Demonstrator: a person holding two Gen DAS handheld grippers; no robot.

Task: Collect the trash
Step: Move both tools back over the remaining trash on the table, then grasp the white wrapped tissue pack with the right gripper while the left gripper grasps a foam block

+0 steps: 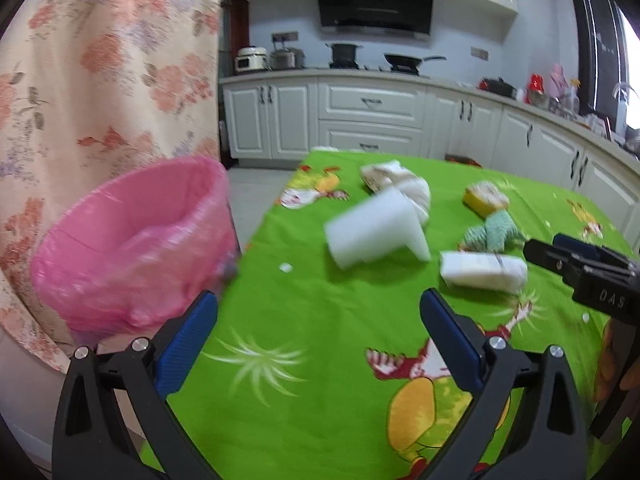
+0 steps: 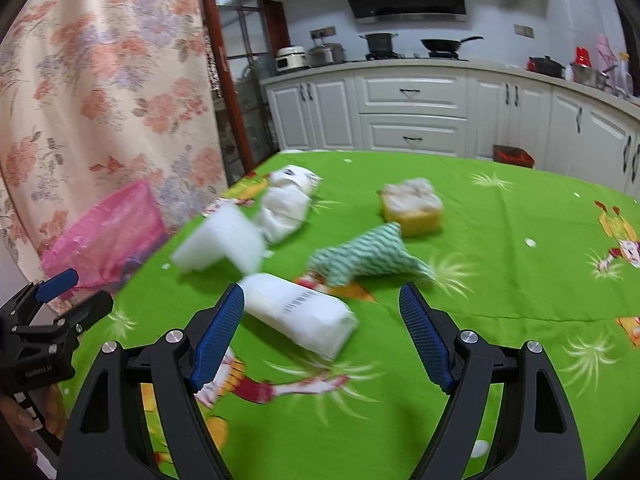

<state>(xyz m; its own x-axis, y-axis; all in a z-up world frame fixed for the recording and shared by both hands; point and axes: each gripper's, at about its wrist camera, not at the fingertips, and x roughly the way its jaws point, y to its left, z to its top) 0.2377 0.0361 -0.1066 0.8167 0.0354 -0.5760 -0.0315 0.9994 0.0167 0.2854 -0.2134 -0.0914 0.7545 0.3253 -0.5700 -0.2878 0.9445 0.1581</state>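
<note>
**Starting on the trash: 5 pieces on the cloth, none visible in the bin**

Looking over the green tablecloth (image 2: 500, 240), I judge the job barely begun. I count 5 pieces of trash lying on it: a white foam block (image 2: 220, 240) nearest the bin side, a crumpled white bag (image 2: 288, 204) just behind it and touching it, a yellow sponge with a pale top (image 2: 412, 206) farther back, a green-and-white striped rag (image 2: 368, 254) just in front of that sponge, and a white wrapped packet with a barcode (image 2: 300, 312) closest to me. A few white crumbs dot the cloth too. The bin lined with a pink bag (image 1: 132, 248) stands off the table's left edge, in front of the flowered curtain (image 1: 100, 80). From my left camera its inside looks bare of trash, though I cannot see the very bottom. So everything is left to do.

My left gripper (image 1: 316, 328) hovers over the near left part of the table, tilted down, jaws spread wide with nothing between them; the bin sits just past its left finger. My right gripper (image 2: 322, 320) points down at the table as well, jaws wide and gripping nothing. The wrapped packet lies just ahead of its left finger, overlapped by it in the picture, and is not clamped. I judge that packet the easiest first pick for my right, with the foam block closer to my left.
</note>
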